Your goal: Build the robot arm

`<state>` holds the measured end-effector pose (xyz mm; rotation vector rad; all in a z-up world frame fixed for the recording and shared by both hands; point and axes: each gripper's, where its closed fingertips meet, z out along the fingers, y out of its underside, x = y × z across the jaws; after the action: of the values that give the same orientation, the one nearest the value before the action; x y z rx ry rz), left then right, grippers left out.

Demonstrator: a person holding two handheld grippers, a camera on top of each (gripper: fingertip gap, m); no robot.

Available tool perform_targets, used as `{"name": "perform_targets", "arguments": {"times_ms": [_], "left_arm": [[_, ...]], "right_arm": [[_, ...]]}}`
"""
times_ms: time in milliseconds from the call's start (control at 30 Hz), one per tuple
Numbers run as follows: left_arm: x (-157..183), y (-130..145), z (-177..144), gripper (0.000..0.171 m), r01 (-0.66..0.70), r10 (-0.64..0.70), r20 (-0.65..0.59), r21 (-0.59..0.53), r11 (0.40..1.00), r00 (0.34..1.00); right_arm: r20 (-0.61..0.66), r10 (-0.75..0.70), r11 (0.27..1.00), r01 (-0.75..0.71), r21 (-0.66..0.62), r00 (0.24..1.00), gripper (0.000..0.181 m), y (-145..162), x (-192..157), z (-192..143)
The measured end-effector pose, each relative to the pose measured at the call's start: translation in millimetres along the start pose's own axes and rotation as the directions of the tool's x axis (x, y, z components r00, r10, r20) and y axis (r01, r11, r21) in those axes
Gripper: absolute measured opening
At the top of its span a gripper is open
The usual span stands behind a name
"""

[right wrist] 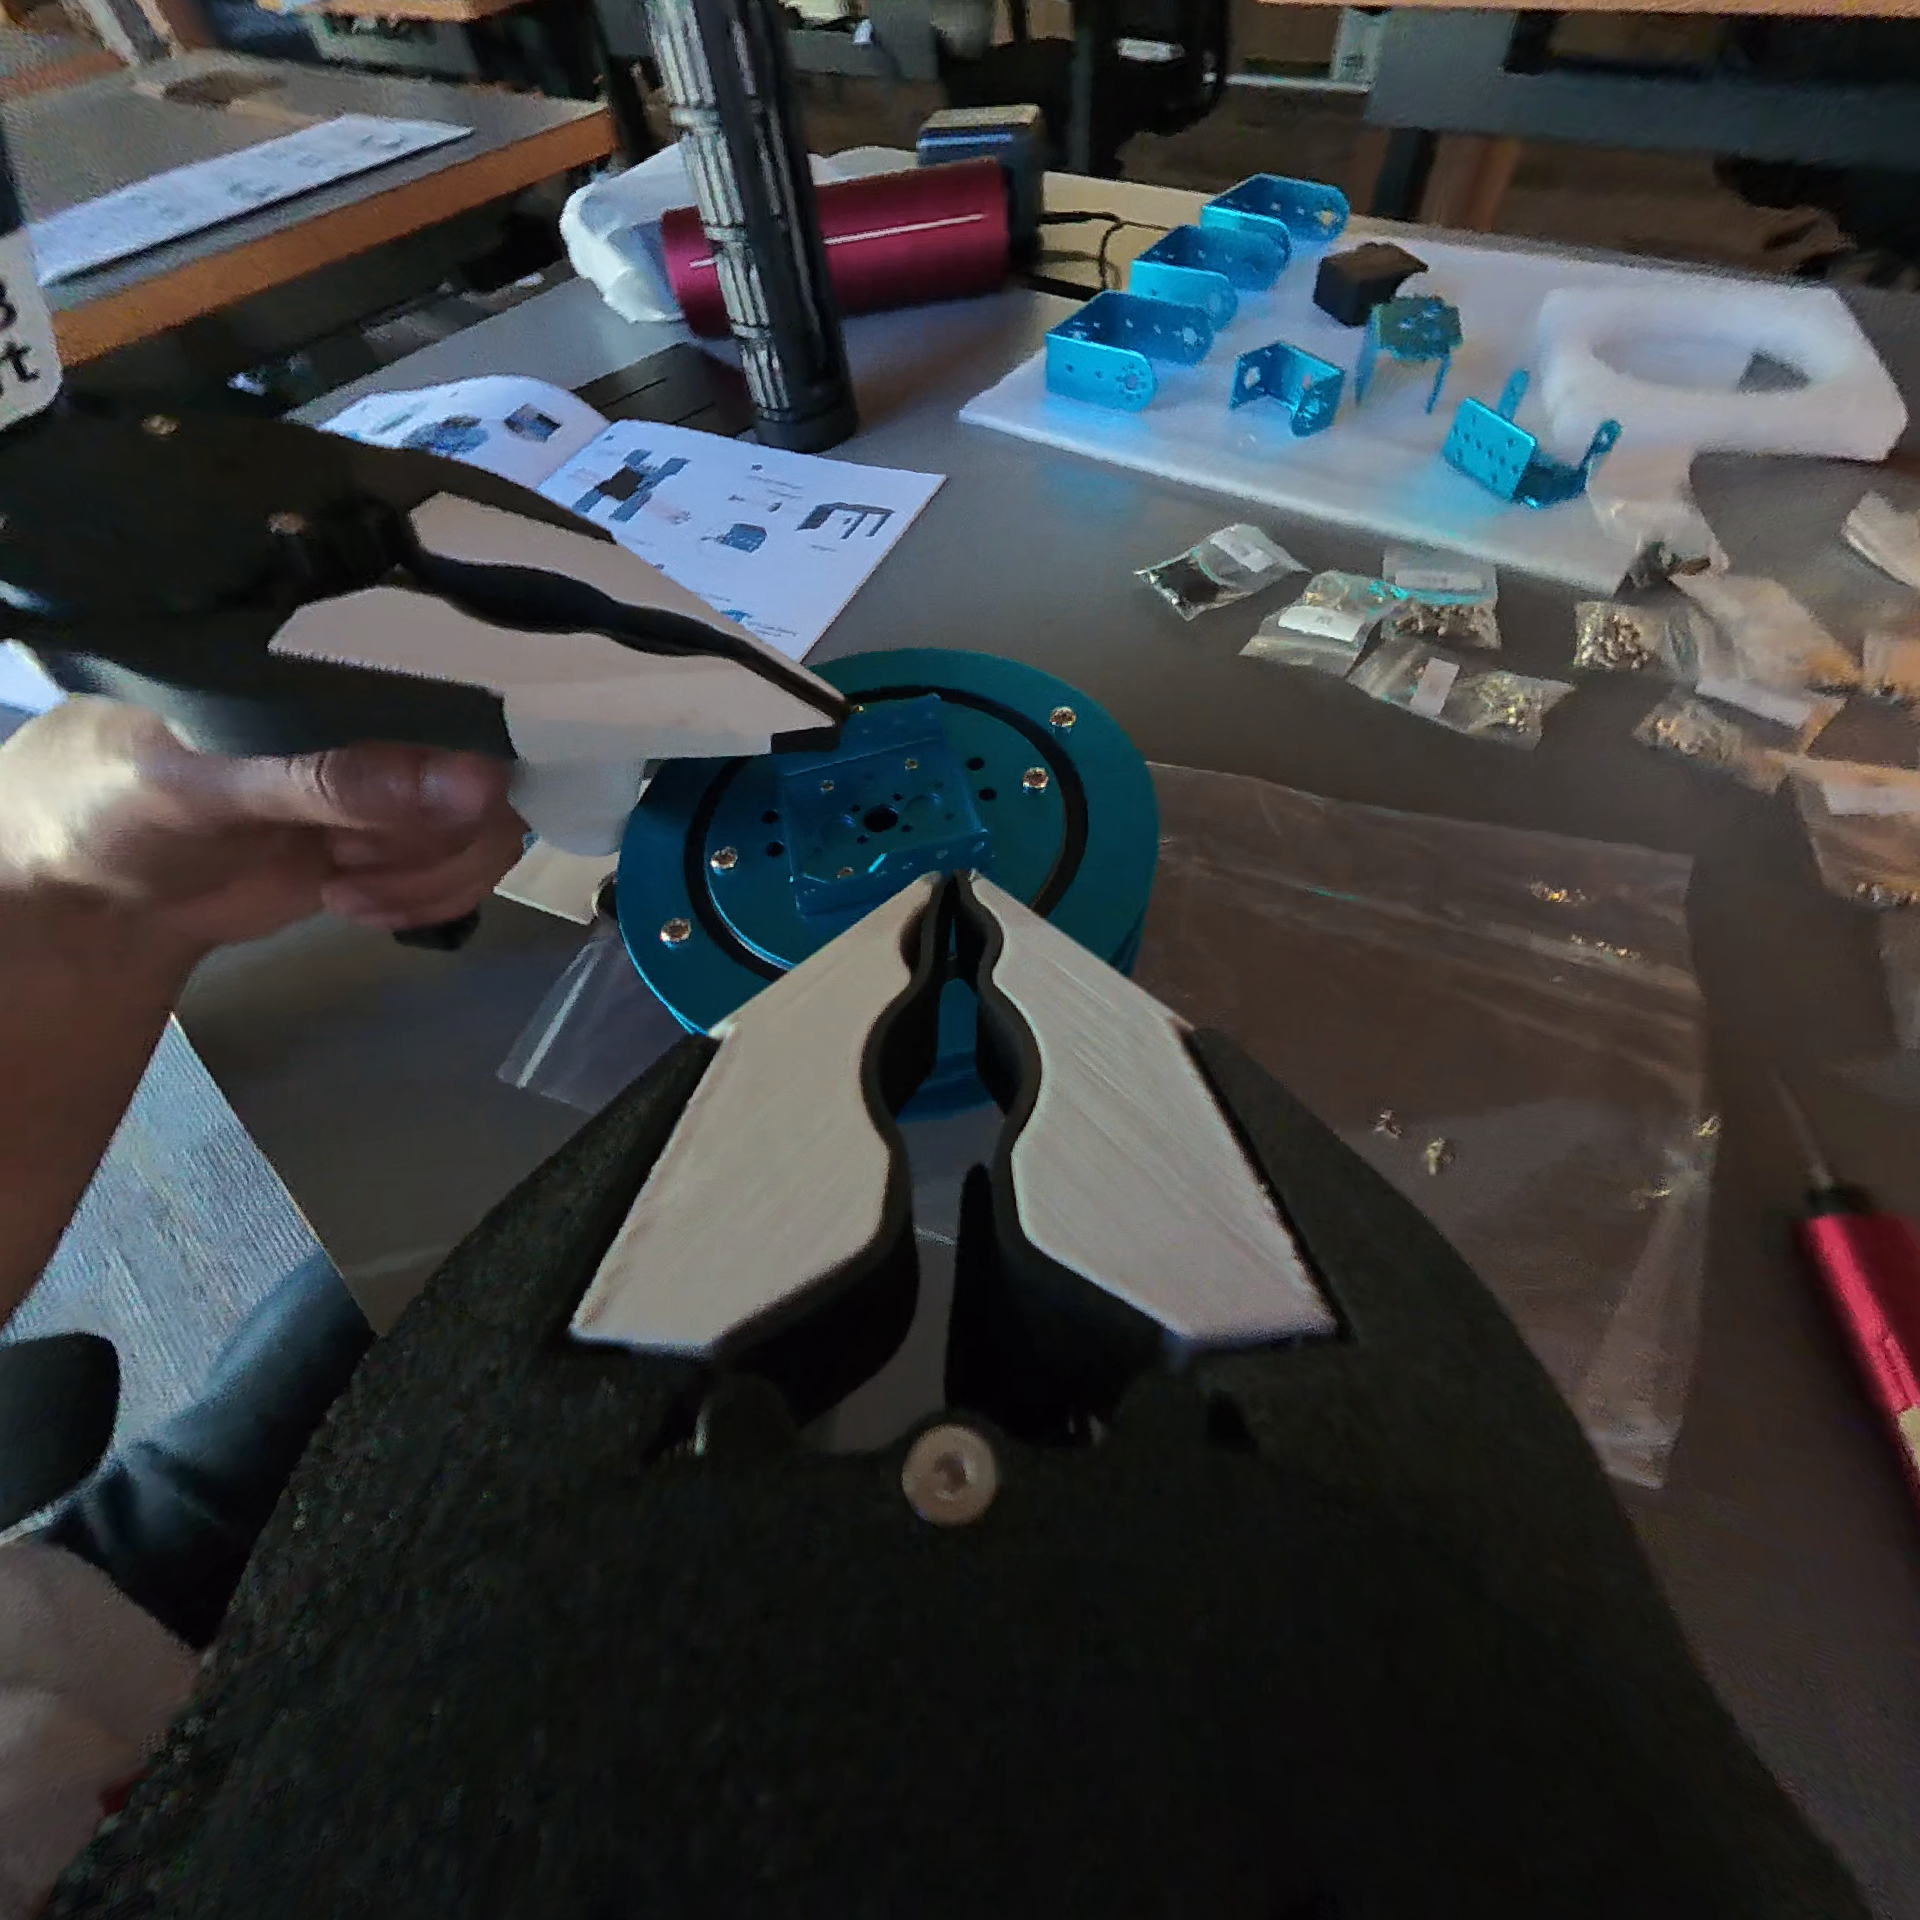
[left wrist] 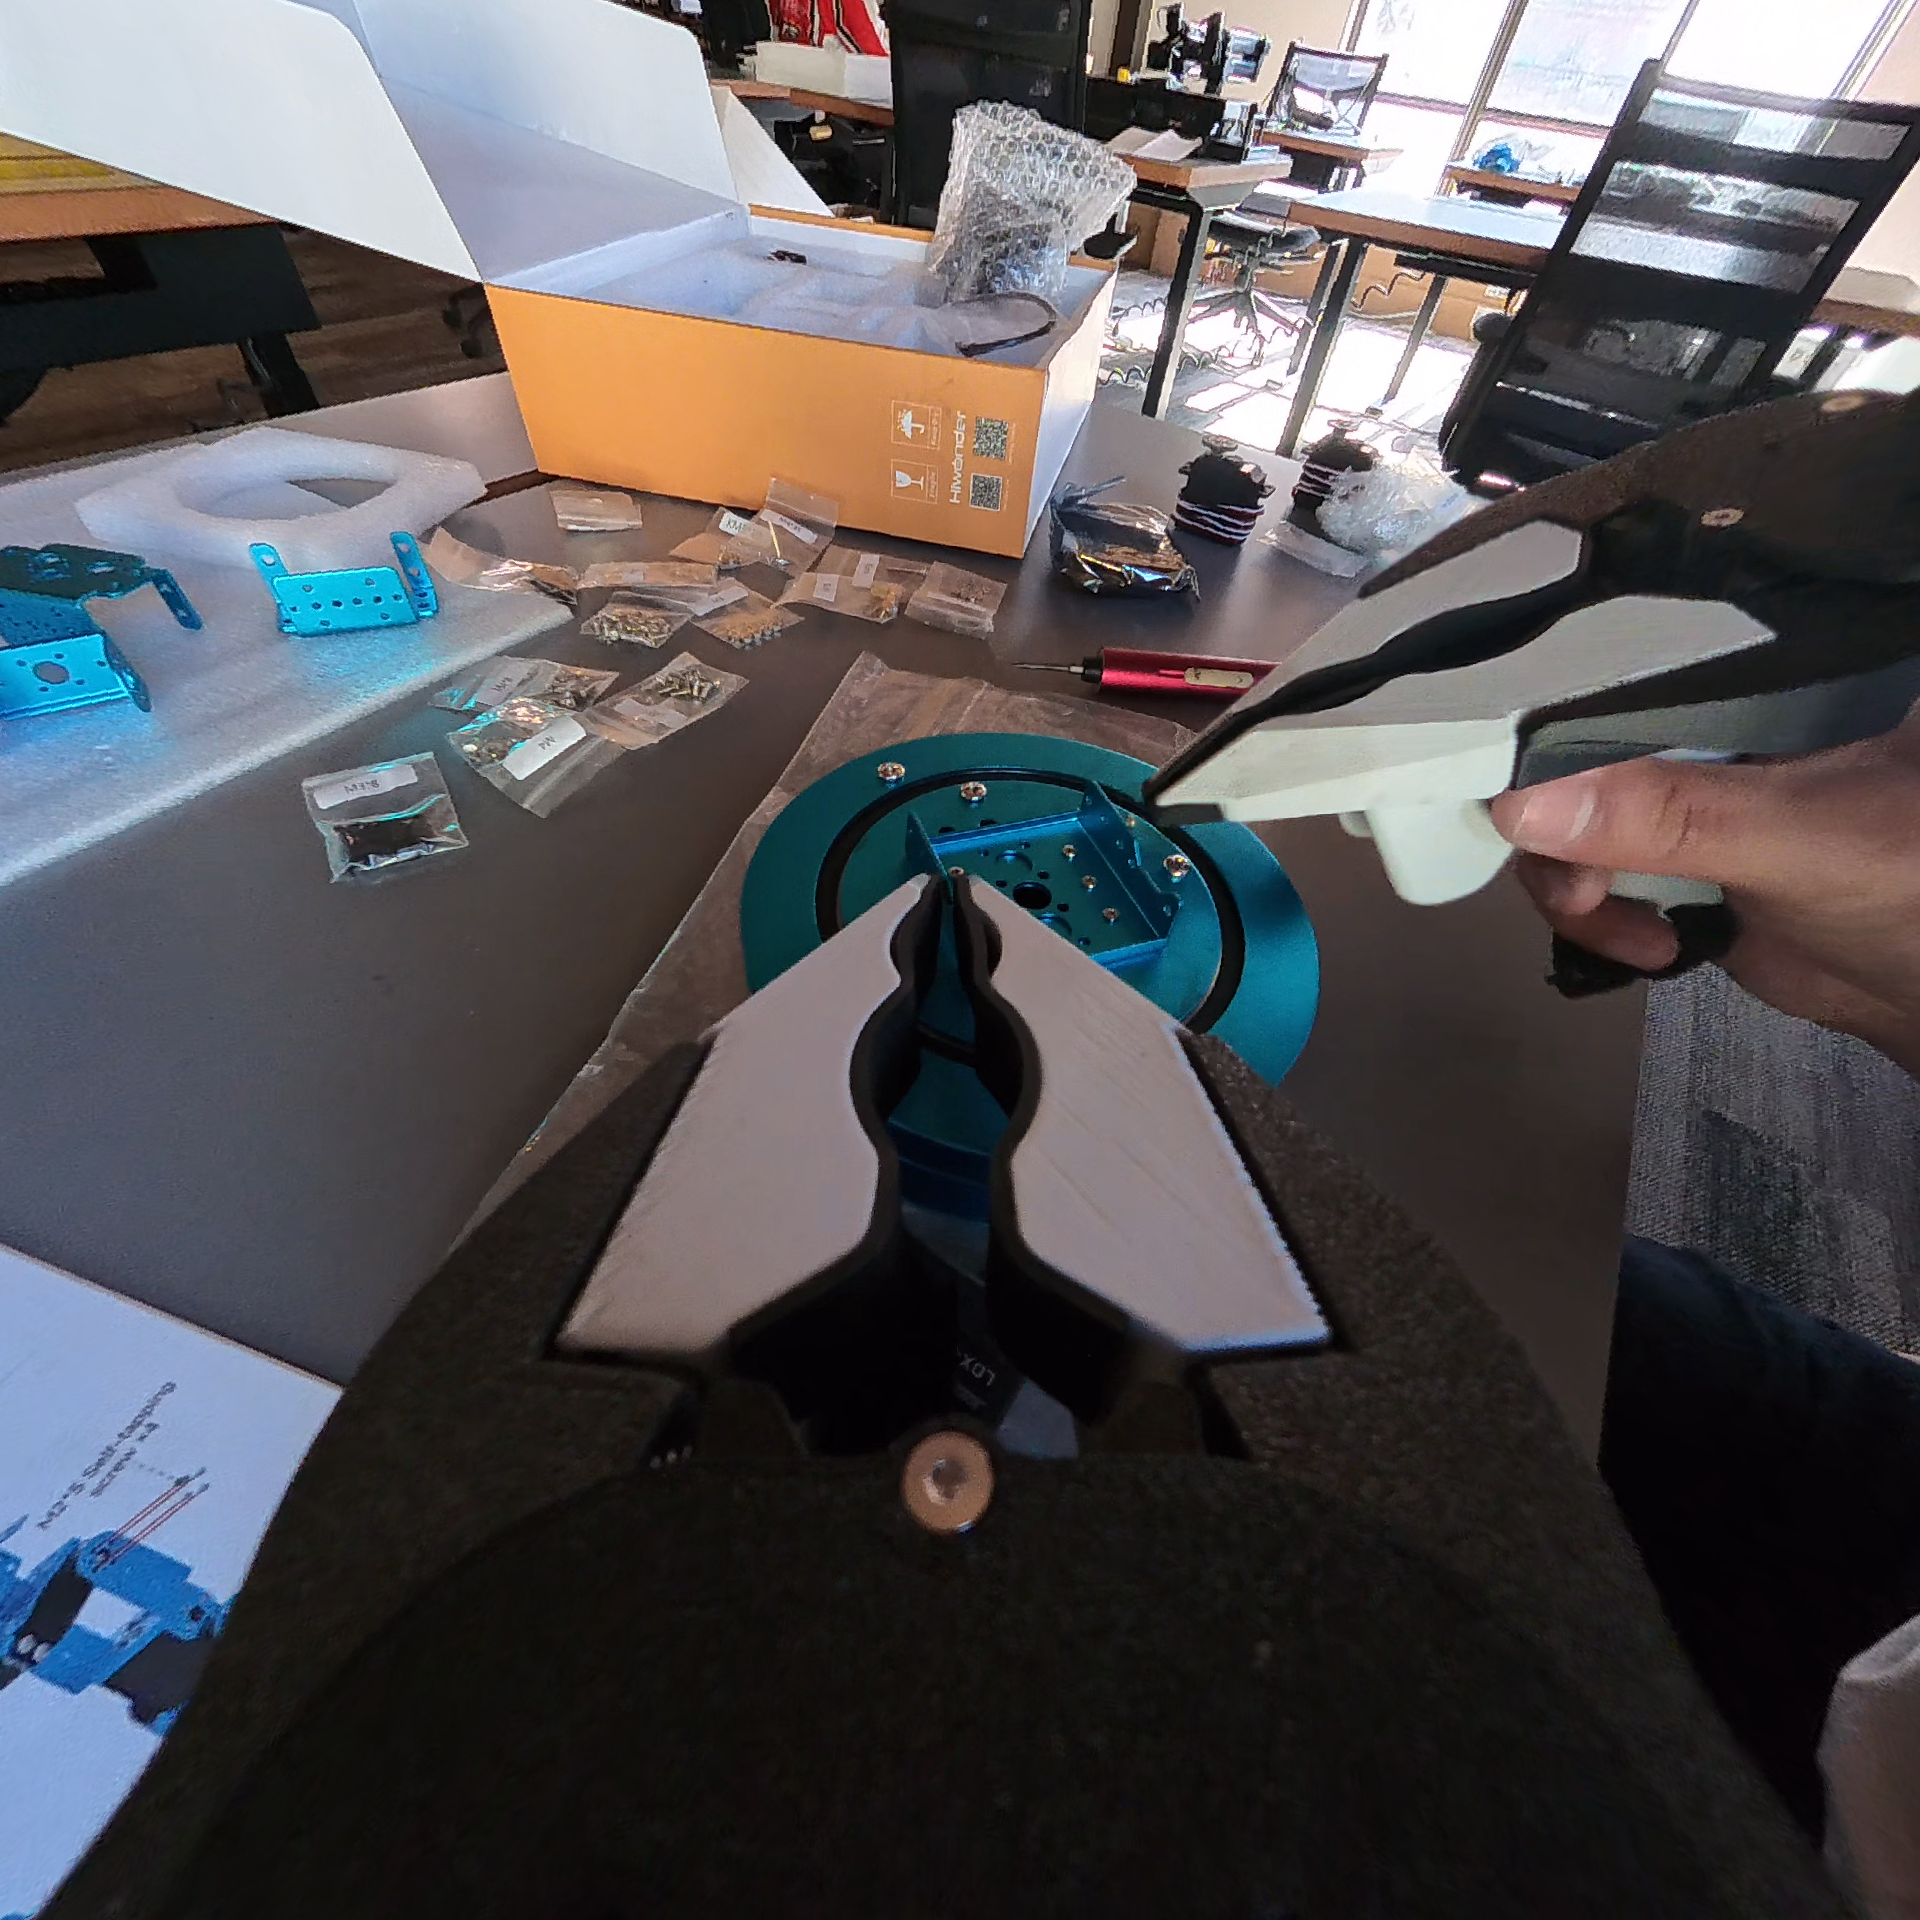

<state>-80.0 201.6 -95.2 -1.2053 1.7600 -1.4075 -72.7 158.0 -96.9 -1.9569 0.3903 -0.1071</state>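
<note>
Blue round base (left wrist: 1273,940) sits on a plastic sheet (right wrist: 1434,997) mid-table, a bracket (left wrist: 1049,878) on top. Left gripper (left wrist: 943,883), jaws nearly closed, pinches a tiny screw (left wrist: 956,876) at the bracket's edge; right gripper (right wrist: 951,883), closed and empty, hovers beside. Hold the screw upright.

My left gripper (left wrist: 943,883) pairs matt white plastic fingers with rough black foam over a smooth blue anodised metal turntable base (left wrist: 1262,935) and crinkled clear plastic sheet (right wrist: 1403,987).
</note>
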Motion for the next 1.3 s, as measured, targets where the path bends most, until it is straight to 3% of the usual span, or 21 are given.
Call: {"name": "perform_targets", "arguments": {"times_ms": [167, 267, 333, 500, 600, 733, 1300], "left_arm": [[-2.7, 0.1, -2.3, 0.011, 0.003, -0.003, 0.017, -0.004, 1.0, 1.0], [-3.1, -0.1, -7.5, 0.013, 0.005, -0.005, 0.023, -0.005, 1.0, 1.0], [-1.1, -0.9, -14.6, 0.014, -0.005, 0.005, 0.022, 0.001, 1.0, 1.0], [4.0, -2.7, -36.3, 0.013, -0.031, 0.03, 0.024, 0.023, 0.999, 0.999], [7.7, -2.2, -47.2, 0.013, -0.057, 0.056, 0.028, 0.03, 0.998, 0.998], [7.8, -1.0, -55.9, 0.013, -0.047, 0.045, 0.049, 0.041, 0.998, 0.998], [5.1, 3.3, -51.1, 0.013, -0.028, 0.027, 0.05, 0.024, 0.999, 0.998]], "right_arm": [[-0.11, -0.003, 1.0, 0.004, 0.01, 0.994, 0.0, -2.0, 5.2, -4.0], [-0.111, -0.046, 0.998, 0.043, -0.036, 0.993, 0.0, 4.2, 13.3, -8.9], [-0.063, -0.102, 0.994, 0.099, -0.053, 0.993, 0.021, 6.1, 10.9, -10.2], [0.164, -0.274, 0.961, 0.277, 0.005, 0.948, 0.008, -5.2, -5.3, -11.2], [0.322, -0.238, 0.967, 0.255, -0.011, 0.916, 0.009, -4.5, -4.2, -7.8], [0.289, -0.213, 0.966, 0.246, -0.083, 0.933, 0.008, 5.8, 8.4, 4.2], [0.387, -0.208, 0.972, 0.235, -0.023, 0.898, 0.006, 3.4, 6.8, 4.9]]}}
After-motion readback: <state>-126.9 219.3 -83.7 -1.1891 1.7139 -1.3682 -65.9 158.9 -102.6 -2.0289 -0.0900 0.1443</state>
